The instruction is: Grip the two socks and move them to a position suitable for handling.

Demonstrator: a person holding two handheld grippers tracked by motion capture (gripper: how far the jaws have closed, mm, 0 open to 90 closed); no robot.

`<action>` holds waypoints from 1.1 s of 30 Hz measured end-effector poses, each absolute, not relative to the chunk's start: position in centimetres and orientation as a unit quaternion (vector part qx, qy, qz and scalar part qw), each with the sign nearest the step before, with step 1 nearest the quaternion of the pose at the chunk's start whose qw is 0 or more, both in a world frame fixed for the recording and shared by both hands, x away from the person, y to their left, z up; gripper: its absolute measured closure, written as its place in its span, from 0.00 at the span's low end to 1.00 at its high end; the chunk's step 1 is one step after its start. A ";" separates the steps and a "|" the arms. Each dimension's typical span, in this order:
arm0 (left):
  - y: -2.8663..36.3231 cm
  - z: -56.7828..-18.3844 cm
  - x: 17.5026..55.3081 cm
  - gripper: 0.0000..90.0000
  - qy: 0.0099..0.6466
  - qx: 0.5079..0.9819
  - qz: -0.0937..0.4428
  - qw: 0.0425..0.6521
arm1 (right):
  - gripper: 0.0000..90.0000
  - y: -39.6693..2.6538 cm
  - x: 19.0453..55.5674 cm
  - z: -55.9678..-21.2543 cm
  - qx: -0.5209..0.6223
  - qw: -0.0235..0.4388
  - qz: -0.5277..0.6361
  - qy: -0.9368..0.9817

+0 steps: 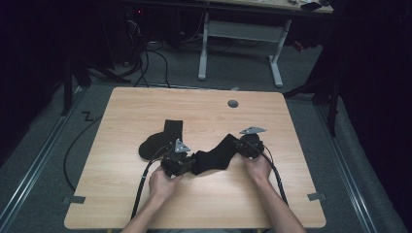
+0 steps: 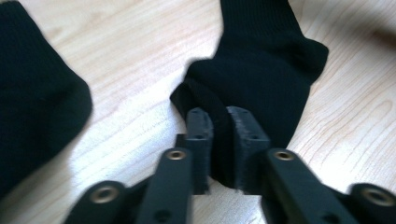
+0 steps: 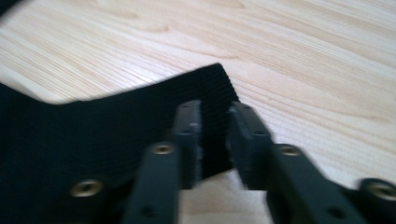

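Black ribbed sock stretches between both grippers; left fingers pinch its toe, right fingers its cuff.

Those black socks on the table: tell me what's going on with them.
A person works two hand-held grippers at a wooden table. The left gripper has the toe end of one black sock between its jaws, and the right gripper has that sock's cuff. A second sock lies flat beside it, untouched.
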State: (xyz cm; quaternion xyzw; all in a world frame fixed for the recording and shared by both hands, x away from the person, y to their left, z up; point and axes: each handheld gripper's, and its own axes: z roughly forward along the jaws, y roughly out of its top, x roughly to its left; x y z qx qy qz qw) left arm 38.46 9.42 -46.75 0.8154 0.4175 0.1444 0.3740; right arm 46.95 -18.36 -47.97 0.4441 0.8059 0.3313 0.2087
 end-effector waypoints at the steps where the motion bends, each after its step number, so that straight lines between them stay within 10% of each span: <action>1: 9.6 -46.5 38.5 0.80 0.417 0.813 0.151 0.377 | 0.72 -18.5 46.7 -47.8 0.447 0.207 0.339 0.802; 11: 9.4 -47.6 39.7 0.69 0.419 0.818 0.165 0.356 | 0.64 -17.9 45.3 -47.8 0.447 0.184 0.339 0.807; 17: 9.2 -49.1 40.2 0.84 0.415 0.834 0.152 0.332 | 0.94 -17.4 46.2 -49.1 0.443 0.182 0.306 0.823; 33: 6.9 -48.3 36.9 0.96 0.360 0.848 0.095 0.378 | 0.97 -14.6 48.8 -45.9 0.403 0.206 0.322 0.832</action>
